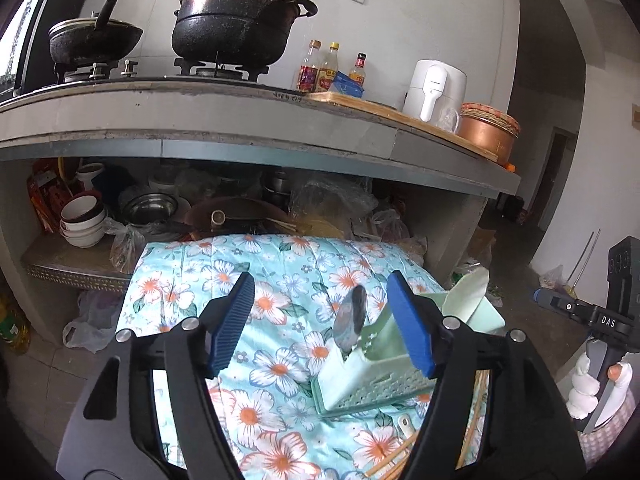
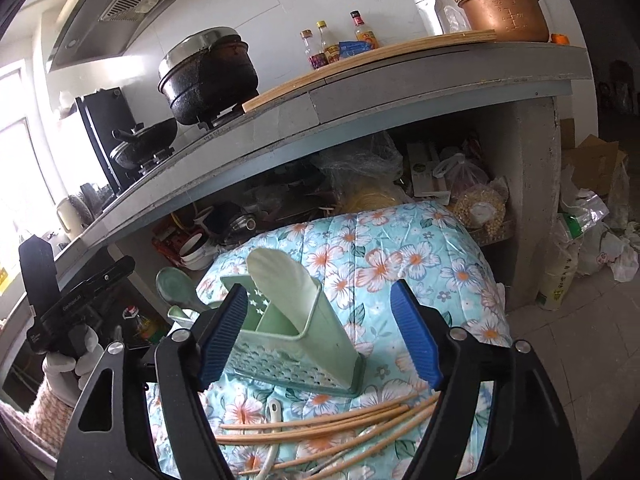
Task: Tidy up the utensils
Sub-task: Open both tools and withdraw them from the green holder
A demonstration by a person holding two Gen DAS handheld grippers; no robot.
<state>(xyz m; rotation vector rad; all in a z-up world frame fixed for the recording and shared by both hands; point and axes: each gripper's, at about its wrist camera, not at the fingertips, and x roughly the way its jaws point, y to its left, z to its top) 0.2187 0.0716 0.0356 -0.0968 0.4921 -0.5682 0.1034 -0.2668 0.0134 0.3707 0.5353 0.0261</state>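
A pale green utensil holder [image 1: 372, 376] [image 2: 288, 344] stands on a table under a floral cloth [image 1: 280, 360] [image 2: 400, 264]. A metal spoon [image 1: 351, 316] and a pale green rice paddle [image 1: 468, 292] [image 2: 280, 280] stick out of it. My left gripper [image 1: 320, 280] is open, its right pad beside the holder, nothing gripped. My right gripper [image 2: 319, 288] is open too, with the holder between its spread fingers and neither pad pressing on it. Several wooden chopsticks [image 2: 320, 428] [image 1: 396, 460] and a white spoon handle [image 2: 276, 408] lie on the cloth just in front of the holder.
Behind the table a concrete counter [image 1: 240, 128] carries a black pot [image 1: 236, 20], a wok, sauce bottles [image 1: 320, 68], a white kettle [image 1: 434, 88] and a copper pot [image 1: 488, 132]. The shelf beneath is crowded with bowls [image 1: 82, 220] and bags. Gloved hands [image 1: 588, 388] [image 2: 68, 364] hold both tools.
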